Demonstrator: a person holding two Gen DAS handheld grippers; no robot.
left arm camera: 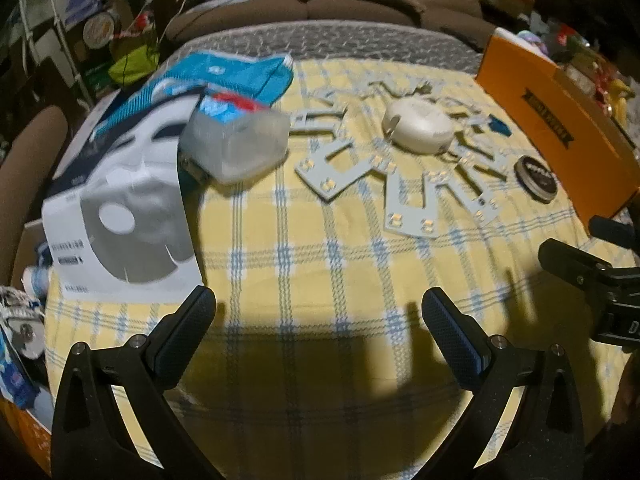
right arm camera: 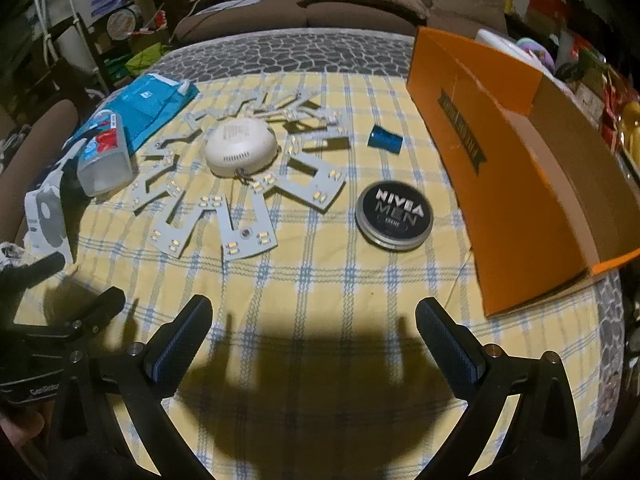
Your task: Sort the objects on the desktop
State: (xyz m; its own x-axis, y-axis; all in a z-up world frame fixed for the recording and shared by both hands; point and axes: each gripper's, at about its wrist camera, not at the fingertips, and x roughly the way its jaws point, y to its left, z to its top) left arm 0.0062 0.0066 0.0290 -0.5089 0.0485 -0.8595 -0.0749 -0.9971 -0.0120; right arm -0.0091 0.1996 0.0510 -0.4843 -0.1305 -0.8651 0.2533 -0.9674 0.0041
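Nearest to me is the yellow checked cloth (right arm camera: 320, 280), dark with my own shadow, and over it both my grippers hang tilted down with jaws spread wide and nothing between them: my left gripper (left arm camera: 318, 300) and my right gripper (right arm camera: 314, 308). Nothing has been sorted yet, I judge. The Nivea tin (right arm camera: 394, 214) lies flat just ahead of my right fingers, near the open orange box (right arm camera: 500, 184) standing to its right; the small blue packet (right arm camera: 384, 138) sits farther back. The tin is low and smooth-rimmed, so my pads could skid off it or push it along the cloth. The LED panel cluster (right arm camera: 240, 184) with its white dome (right arm camera: 242, 150) sprawls in the middle, wired together it seems; lifting one arm may drag the rest and snag. On my left, the clear plastic container (left arm camera: 236, 146) leans on the printed paper (left arm camera: 120, 216) and could tip if nudged.
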